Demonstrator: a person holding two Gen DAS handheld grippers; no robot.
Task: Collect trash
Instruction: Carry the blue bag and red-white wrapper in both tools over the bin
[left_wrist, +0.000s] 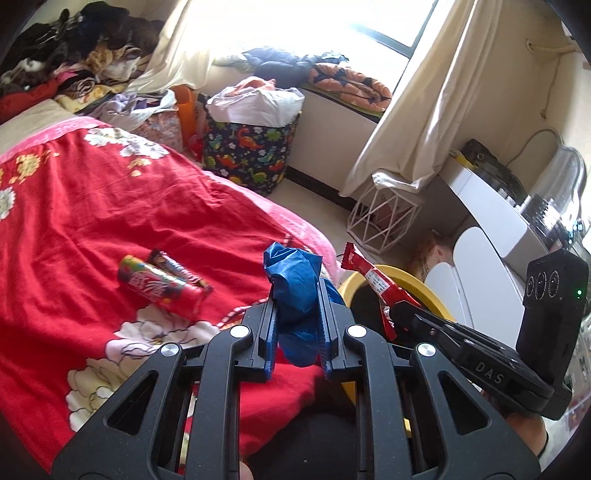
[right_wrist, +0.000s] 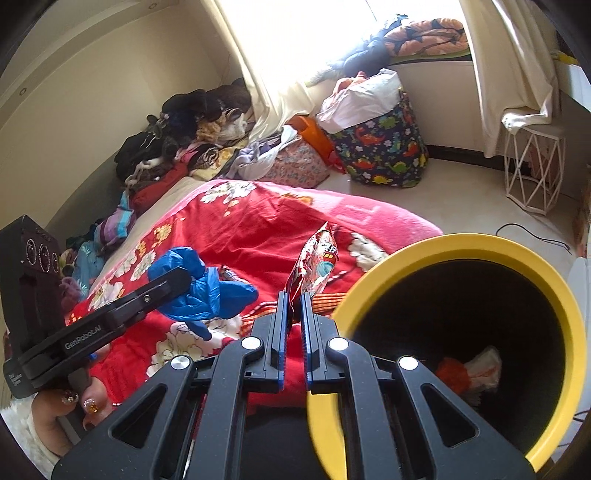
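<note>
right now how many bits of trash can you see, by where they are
held in grippers: 2 (blue bag, red wrapper)
on the bed: 2 (can, dark wrapper)
in the bin: at least 1 (crumpled scrap)
total: 5

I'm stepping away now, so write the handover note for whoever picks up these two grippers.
Left gripper: shut on a crumpled blue bag.
Right gripper: shut on a red snack wrapper.
Yellow-rimmed bin stands beside the bed, some trash already inside.
Left to do: drop both held pieces in, then fetch the red can and the dark wrapper lying on the red blanket.
</note>
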